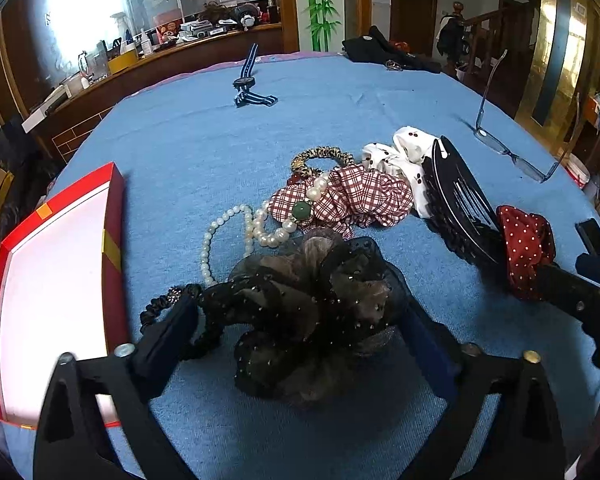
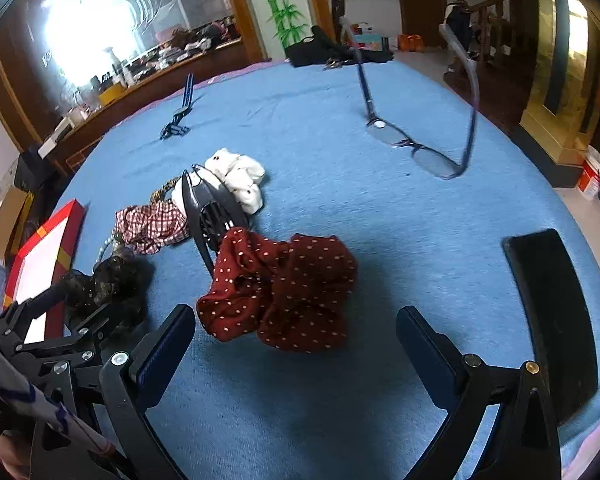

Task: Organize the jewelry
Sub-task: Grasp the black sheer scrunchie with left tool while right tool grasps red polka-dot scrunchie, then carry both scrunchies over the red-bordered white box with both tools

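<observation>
Black lace scrunchie [image 1: 308, 312] between open left tool [image 1: 296, 332]; red tray [image 1: 112, 216] edge beside.

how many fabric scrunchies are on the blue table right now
4: a black lace scrunchie between the left gripper's fingers, a plaid one behind it, a white cherry-print one farther back, and a red dotted one by the right gripper. Others may be hidden.

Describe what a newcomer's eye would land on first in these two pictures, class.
First, the black mesh scrunchie on the blue tablecloth, sitting between the left gripper fingers. Next, the red polka-dot scrunchie just ahead of the open right gripper. At the left lies the red box with its white inside.
</observation>
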